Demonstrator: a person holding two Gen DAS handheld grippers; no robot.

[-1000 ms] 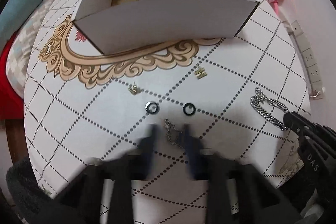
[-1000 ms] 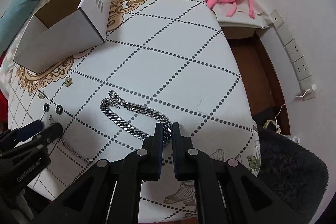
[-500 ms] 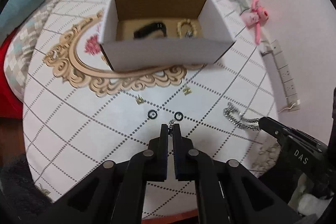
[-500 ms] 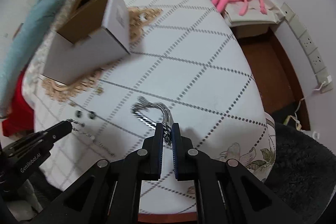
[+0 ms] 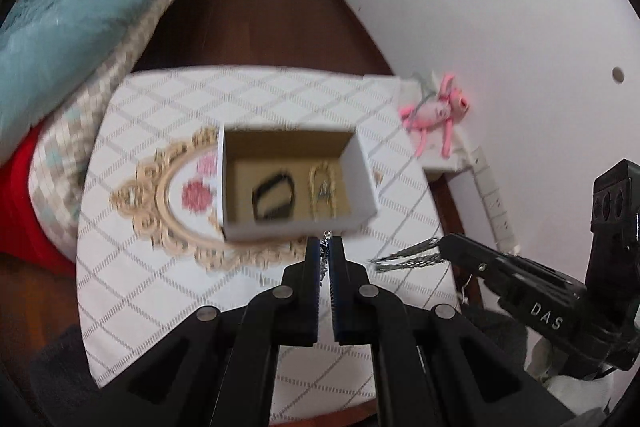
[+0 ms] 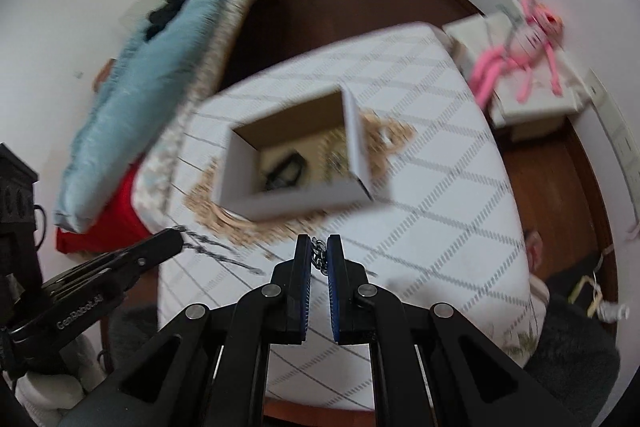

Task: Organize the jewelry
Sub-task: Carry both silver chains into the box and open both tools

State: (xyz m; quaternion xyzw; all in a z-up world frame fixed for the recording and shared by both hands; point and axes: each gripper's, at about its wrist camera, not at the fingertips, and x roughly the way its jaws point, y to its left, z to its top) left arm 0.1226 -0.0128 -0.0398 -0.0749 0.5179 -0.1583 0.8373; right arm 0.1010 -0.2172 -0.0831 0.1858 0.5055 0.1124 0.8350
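My left gripper (image 5: 325, 247) is shut on a thin silver chain (image 5: 325, 259), held high above the table just in front of the open white cardboard box (image 5: 240, 231). The box holds a black band (image 5: 274, 195) and a beaded gold bracelet (image 5: 322, 187). My right gripper (image 6: 319, 247) is shut on a thick silver curb chain (image 6: 319, 257), also lifted well above the table. That chain (image 5: 408, 255) hangs blurred from the right gripper in the left wrist view. The thin chain (image 6: 216, 247) trails from the left gripper in the right wrist view.
The box (image 6: 304, 201) sits on a white table (image 6: 440, 187) with a dotted diamond pattern and a gold ornament. A bed with a blue blanket (image 5: 60, 27) is to the left. A pink plush toy (image 5: 436, 111) lies on a small stand to the right, near wall sockets.
Both grippers have risen high above the table, each carrying its chain off the surface. The view now looks down into the box.
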